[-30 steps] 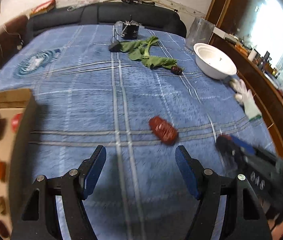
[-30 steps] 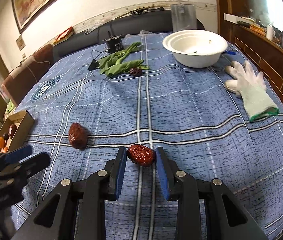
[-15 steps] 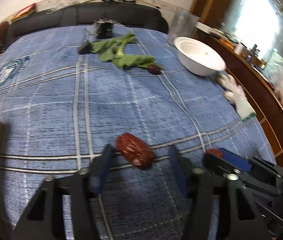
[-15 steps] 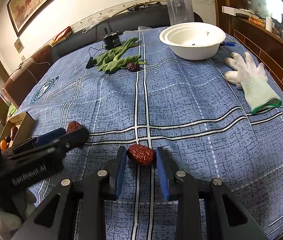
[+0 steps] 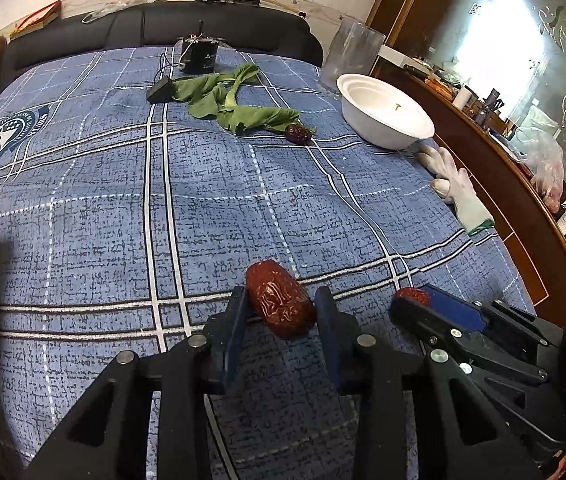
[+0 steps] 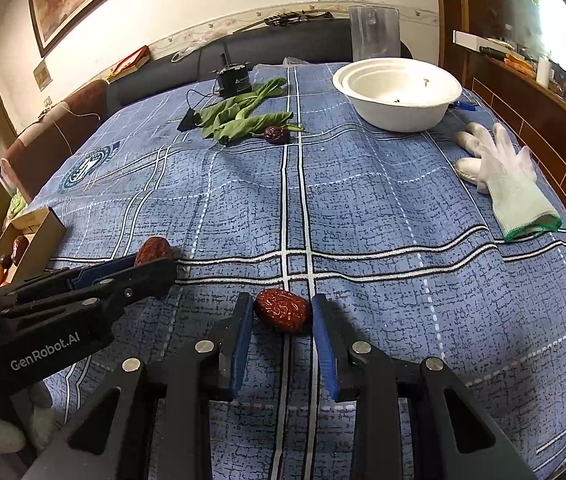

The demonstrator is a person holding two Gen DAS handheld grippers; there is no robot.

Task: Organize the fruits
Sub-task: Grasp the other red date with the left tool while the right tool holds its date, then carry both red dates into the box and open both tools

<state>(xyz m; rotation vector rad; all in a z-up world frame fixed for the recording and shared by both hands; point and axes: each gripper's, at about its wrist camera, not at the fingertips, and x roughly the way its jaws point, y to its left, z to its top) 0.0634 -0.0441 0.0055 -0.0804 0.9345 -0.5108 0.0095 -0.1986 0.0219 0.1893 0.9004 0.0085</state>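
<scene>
Straddling two red dates on the near blue cloth.
Left gripper [image 5: 281, 312] pinching large date [image 5: 280, 305]; right gripper [image 6: 282, 316] spread around small date [image 6: 282, 310], not touching.

The cardboard box [image 6: 39, 236] is cut off at the left edge. Fruits [image 6: 11, 252] inside are partly hidden by the left gripper [image 6: 155, 264]. Bowl [image 6: 399, 92] contents are too small to identify.
</scene>
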